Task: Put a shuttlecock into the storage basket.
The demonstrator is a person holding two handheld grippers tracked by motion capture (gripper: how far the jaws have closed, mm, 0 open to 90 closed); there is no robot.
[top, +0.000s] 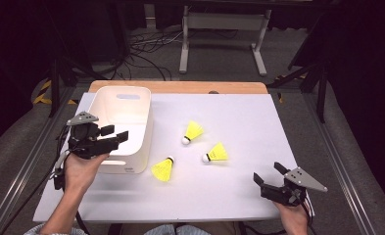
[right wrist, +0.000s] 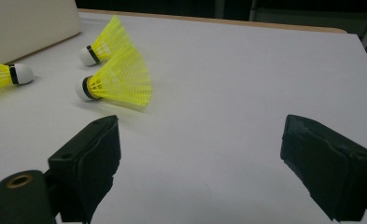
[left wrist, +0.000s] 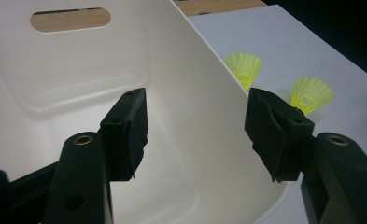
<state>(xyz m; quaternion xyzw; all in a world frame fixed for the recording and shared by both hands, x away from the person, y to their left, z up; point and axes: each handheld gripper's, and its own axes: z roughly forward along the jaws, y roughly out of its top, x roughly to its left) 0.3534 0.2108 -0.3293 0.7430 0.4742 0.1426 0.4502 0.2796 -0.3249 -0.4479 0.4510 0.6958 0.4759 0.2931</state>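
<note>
Left gripper (top: 117,135) hangs over the near right part of the white bin (top: 126,100), jaws spread apart with nothing between them. In its own view the two black jaws frame the bin's pale inner wall and right rim (left wrist: 228,79), and two yellow shuttlecocks (left wrist: 244,65) (left wrist: 312,93) lie beyond that rim on the bench (left wrist: 321,42).

Right gripper (top: 267,172) sits low at the near right of the bench, well apart from the bin, its jaws also wide and empty (only bare white sheet lies between them in its own view (right wrist: 197,140)).

Three shuttlecocks lie on the bench between the two grippers, all on their sides. One (top: 163,168) rests just beside the bin's near right corner, its cork tip pointing up and right. Another (top: 193,131) lies farther back, near the bin's right wall, tip toward the person. The third (top: 216,153) is the closest to the right gripper, tip pointing left. No gripper touches any of them.
</note>
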